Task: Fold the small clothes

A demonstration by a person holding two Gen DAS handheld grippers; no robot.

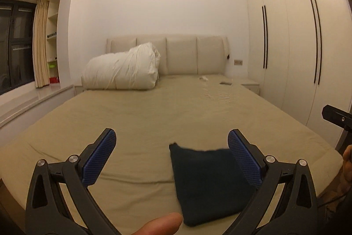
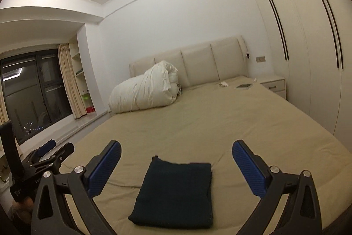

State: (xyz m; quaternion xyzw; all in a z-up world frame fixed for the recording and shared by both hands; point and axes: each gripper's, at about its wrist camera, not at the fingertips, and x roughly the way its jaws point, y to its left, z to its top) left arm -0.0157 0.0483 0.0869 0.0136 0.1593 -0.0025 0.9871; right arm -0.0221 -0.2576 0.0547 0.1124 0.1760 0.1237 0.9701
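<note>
Dark folded cloth (image 2: 176, 191) (near edge hidden), tools apart

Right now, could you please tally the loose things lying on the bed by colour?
Dark navy: 1, the folded garment near the foot of the bed.
White or cream: 3, the rolled duvet, a small crumpled item and a flat tablet-like device by the headboard.
Total: 4.
Both the left gripper and right gripper are open, holding nothing.
</note>
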